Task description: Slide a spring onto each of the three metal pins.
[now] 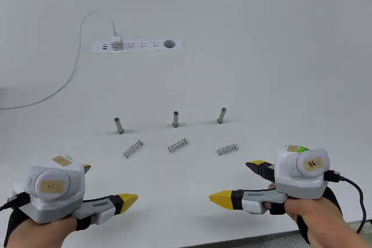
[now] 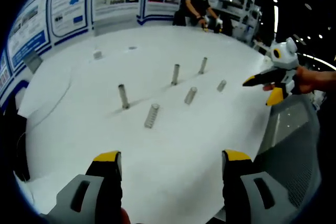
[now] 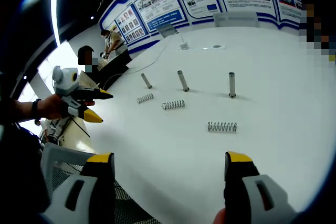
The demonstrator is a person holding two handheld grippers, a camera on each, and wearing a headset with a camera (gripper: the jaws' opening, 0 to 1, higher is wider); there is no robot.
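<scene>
Head view looks down on a plain white workbench (image 1: 279,74). Three short grey metal pins stand in a row across its middle: the left pin (image 1: 119,126), the centre pin (image 1: 175,119) and the right pin (image 1: 221,115), each well apart from its neighbour. Just nearer than the pins, three small silver coil springs lie flat on the surface, none of them on a pin. They are the left spring (image 1: 133,148), the centre spring (image 1: 178,144) and the right spring (image 1: 228,149), each near its own pin but not touching it. Farther back and left of centre lies a long white power strip (image 1: 138,45) with a white charger plug (image 1: 116,41) seated in it. A thin white cable (image 1: 72,74) curves away from the plug toward the left edge.

The left gripper (image 1: 107,184), white-bodied with black, yellow-tipped jaws, is held at the near left, its jaws spread wide with nothing between them. The right gripper (image 1: 237,182), of the same build, is at the near right, its jaws likewise spread and empty. Both sit nearer than the springs and apart from them, with their tips pointing inward toward each other. Each gripper view shows its own two yellow tips standing far apart at the bottom, with the bare bench between them and the pins and springs beyond.
</scene>
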